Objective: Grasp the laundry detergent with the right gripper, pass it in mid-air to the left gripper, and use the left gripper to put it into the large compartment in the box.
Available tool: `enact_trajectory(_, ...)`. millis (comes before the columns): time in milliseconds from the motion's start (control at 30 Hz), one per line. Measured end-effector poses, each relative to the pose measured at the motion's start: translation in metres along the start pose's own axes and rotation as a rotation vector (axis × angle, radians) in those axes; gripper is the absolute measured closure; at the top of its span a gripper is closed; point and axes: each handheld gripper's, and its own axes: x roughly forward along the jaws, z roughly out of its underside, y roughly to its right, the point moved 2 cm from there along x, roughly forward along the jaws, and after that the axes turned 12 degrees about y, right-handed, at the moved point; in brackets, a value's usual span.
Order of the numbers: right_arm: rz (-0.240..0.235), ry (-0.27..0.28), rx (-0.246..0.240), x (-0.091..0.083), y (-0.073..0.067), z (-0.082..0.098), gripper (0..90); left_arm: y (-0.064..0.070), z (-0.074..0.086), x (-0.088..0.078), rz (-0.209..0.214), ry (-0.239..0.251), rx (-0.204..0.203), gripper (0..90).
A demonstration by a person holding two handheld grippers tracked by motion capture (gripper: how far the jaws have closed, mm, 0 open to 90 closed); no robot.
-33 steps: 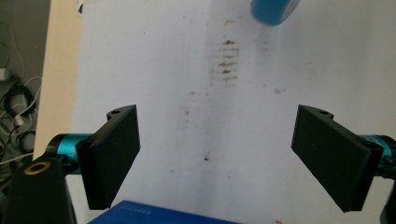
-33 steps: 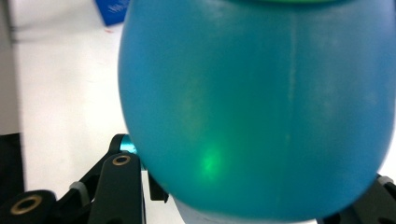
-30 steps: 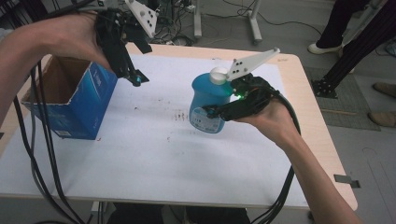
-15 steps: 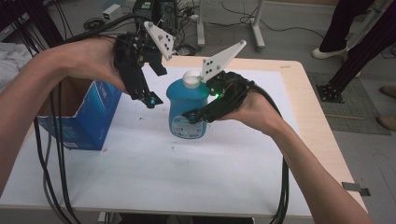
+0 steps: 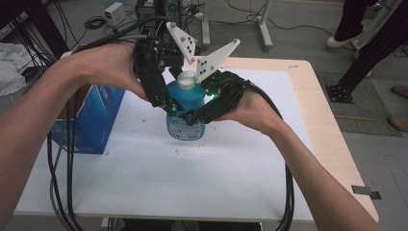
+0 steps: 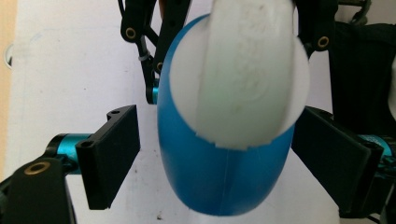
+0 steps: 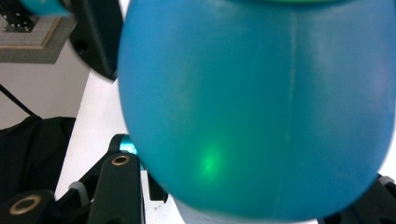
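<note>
The blue detergent bottle with its white cap is near the middle of the counter, a little to the far side; whether its base rests on the white surface or hangs just above it I cannot tell. The right claw is clenched on the bottle's lower body, and in the right gripper view the blue wall bulges right up against the camera.

The left claw comes in from the left with its jaws spread either side of the bottle's upper body. In the left gripper view the two black pads stand on each side of the blue body, with a visible gap on the left side, so this claw is released and not yet pressing.

To the left, at the counter's left edge, stands an open blue cardboard box, well apart from the bottle.

As I judge it, the work is a handover or a two-handed hold of the bottle, perhaps on its way to the box. Picking up with the right claw looks done. Left to do: close the left claw on the bottle, let go with the right, and carry the bottle on.
</note>
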Motion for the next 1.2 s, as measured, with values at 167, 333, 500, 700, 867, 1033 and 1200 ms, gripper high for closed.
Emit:
enact_trajectory(167, 0.003, 0.002, 0.001, -0.0009, 0.0007, 0.0001, 47.3, 0.0, -0.0028, 0.0029, 0.003, 0.011, 0.0, 16.2)
enact_trajectory(333, 0.004, -0.006, 0.0, -0.0001, 0.0005, 0.0006, 47.3, -0.0003, -0.0042, 0.0047, 0.01, 0.011, 0.005, 16.7)
enact_trajectory(500, 0.015, -0.008, 0.009, 0.0001, 0.0013, 0.0012, 47.3, 0.0002, -0.0059, 0.0046, 0.017, 0.027, -0.002, 18.8)
enact_trajectory(700, 0.019, -0.011, 0.01, -0.0001, 0.0022, 0.0016, 47.3, -0.001, -0.0062, 0.0048, 0.022, 0.027, -0.004, 22.8)
enact_trajectory(867, 0.02, -0.013, 0.012, 0.0005, 0.0014, 0.0017, 47.3, -0.0009, -0.0068, 0.0056, 0.022, 0.027, -0.005, 25.1)
enact_trajectory(1033, 0.021, -0.018, 0.007, 0.0011, 0.0017, 0.0022, 47.2, -0.0011, -0.0066, 0.0055, 0.021, 0.025, -0.008, 27.8)
enact_trajectory(1200, 0.024, -0.019, 0.012, 0.0006, 0.0019, 0.0032, 47.2, -0.0016, -0.0067, 0.0061, 0.019, 0.022, -0.006, 30.0)
